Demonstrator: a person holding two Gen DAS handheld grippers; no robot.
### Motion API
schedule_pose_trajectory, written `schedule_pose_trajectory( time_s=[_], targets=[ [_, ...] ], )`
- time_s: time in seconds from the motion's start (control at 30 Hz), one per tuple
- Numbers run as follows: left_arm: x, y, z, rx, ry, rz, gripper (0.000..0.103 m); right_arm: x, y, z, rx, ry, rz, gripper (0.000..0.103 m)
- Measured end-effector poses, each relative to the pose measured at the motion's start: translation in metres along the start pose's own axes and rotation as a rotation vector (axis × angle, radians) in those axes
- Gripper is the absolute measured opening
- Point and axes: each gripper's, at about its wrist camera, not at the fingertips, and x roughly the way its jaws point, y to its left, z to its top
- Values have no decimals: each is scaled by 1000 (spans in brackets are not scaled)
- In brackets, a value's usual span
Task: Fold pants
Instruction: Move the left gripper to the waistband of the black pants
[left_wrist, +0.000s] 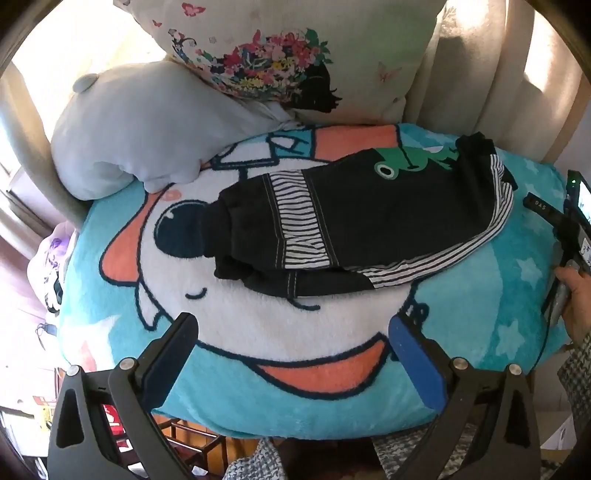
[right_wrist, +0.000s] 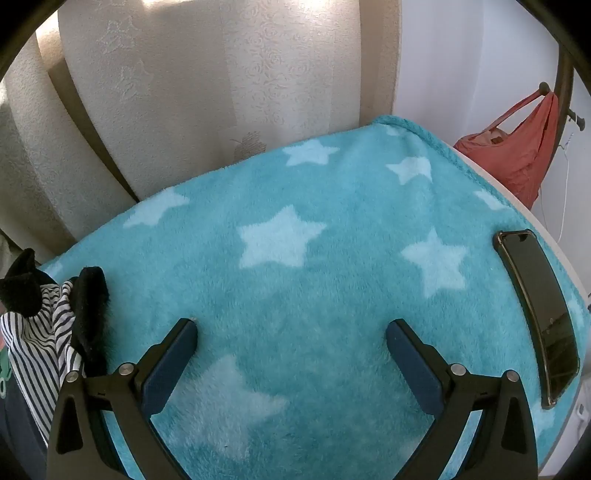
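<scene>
Small black pants (left_wrist: 369, 218) with striped panels and a green frog print lie folded leg over leg on a turquoise cartoon blanket (left_wrist: 258, 332), cuffs to the left, waist to the right. My left gripper (left_wrist: 291, 332) is open and empty, hovering over the blanket in front of the pants. My right gripper (right_wrist: 291, 332) is open and empty over the starred part of the blanket (right_wrist: 295, 258). The waist end of the pants (right_wrist: 44, 325) shows at the left edge of the right wrist view. The right gripper's body and the hand holding it (left_wrist: 576, 258) show at the left wrist view's right edge.
A grey plush pillow (left_wrist: 147, 133) and a floral cushion (left_wrist: 295, 55) rest behind the pants. A black phone (right_wrist: 535, 314) lies on the blanket's right edge. Beige curtains (right_wrist: 184, 92) hang behind. A red bag (right_wrist: 517, 147) hangs at the right.
</scene>
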Motion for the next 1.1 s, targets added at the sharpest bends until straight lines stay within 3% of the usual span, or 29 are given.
schedule_pose_trajectory(
  time_s=[0.17,0.33,0.53,0.67,0.73,0.87,0.97,1.03,1.1],
  targets=[
    [6,-5,-2,-5,28,-1,89,-1,-2,0,3,-1,4,103],
    [12,2,-1,-43,46,-32,89,0,-3,1,-15,29,33,103],
    [31,52,4,-246,81,-133,89,-1,-11,1,-59,82,114,103],
    [49,86,6,-359,93,-171,88,-1,-10,2,-77,131,121,103],
    [58,95,11,-374,97,-191,88,-7,-14,0,-27,162,125,100],
    [83,101,22,-383,122,-236,88,-34,-18,-15,34,138,169,97],
    [108,99,27,-414,167,-298,88,-56,-11,-31,10,125,197,97],
    [115,94,31,-398,164,-280,87,-63,-5,-36,-20,121,205,96],
    [116,83,38,-341,163,-245,61,-73,4,-41,-56,110,222,96]
  ],
)
